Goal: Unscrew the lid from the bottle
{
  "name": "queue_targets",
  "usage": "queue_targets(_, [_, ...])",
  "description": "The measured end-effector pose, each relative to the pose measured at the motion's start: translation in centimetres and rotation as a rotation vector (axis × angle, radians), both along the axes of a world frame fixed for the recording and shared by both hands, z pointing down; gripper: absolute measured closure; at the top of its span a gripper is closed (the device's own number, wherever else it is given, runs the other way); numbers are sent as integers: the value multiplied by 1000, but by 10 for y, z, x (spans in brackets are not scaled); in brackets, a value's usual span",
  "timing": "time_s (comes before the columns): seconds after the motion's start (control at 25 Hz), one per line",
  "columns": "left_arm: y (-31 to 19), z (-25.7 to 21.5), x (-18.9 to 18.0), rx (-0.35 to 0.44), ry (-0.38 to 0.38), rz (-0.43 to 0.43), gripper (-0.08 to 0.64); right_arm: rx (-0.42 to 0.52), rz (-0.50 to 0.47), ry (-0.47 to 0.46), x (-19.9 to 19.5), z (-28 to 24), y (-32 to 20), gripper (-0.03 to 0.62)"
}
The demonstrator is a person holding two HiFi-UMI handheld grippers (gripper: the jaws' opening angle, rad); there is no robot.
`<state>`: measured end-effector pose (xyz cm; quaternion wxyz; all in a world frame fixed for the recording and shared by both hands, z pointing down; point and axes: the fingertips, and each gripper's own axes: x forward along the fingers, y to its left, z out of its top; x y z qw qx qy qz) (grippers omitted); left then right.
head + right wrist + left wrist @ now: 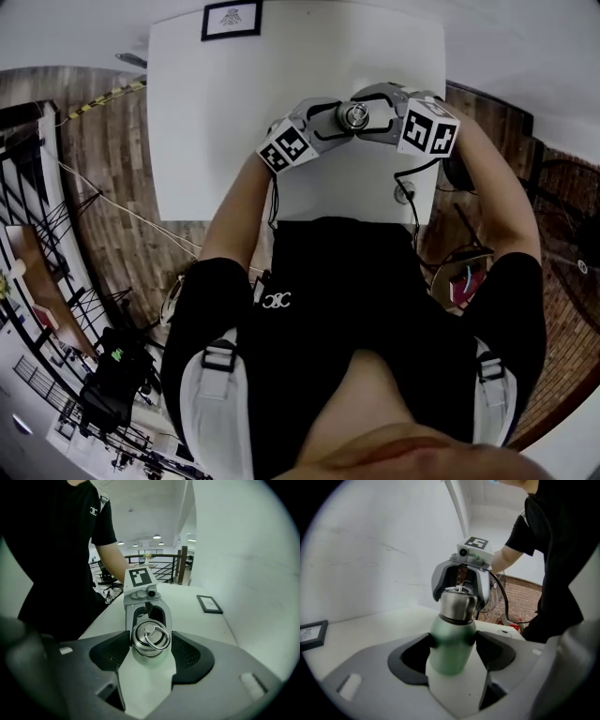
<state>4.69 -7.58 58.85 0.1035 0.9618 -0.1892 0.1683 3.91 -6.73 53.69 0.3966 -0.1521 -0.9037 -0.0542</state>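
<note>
Bottle (450,644), well inside table (216,141) edges, clenched by left fingers (410,658); right fingers (192,654) clasp lid (149,639)

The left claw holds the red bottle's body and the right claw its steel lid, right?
No: the bottle is green, not red, per the left gripper view. The rest holds: left claw on its body, right claw on the steel lid.

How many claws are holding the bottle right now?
2. The left claw clamps the green body of the bottle. The right claw closes on its steel lid from the opposite side. No other claw is in view.
</note>
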Motion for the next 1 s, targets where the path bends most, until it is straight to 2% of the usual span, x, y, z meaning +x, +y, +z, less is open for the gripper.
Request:
queue_targets(0.12, [-1,1,-1,2,-1,-8,198,-5,200,-147,2,-24,-5,331])
queue_targets(0.28, [1,2,-1,3,2,-19,199,-8,609,-380,20,-53,-13,331])
queue_targets(0.4, [0,4,-2,10,9,-32,198,-18,944,-566,37,-53,-13,331])
queue_targets(0.48, [-1,5,-2,8,15,-41,198,-23,1096,-624,41,-46,-4,331])
queue_targets(0.64, [0,3,-1,2,22,-50,198,62,1241,-629,32,-33,13,333])
queue_targets(0.76, [-1,3,-1,4,21,-50,198,120,1351,-650,23,-28,4,333])
queue_targets(0.88, [-1,5,-1,-2,16,-48,198,193,1405,-633,13,-27,-7,331])
queue_targets(1.0, [-1,6,-1,-5,9,-43,198,215,1437,-622,7,-20,-15,333])
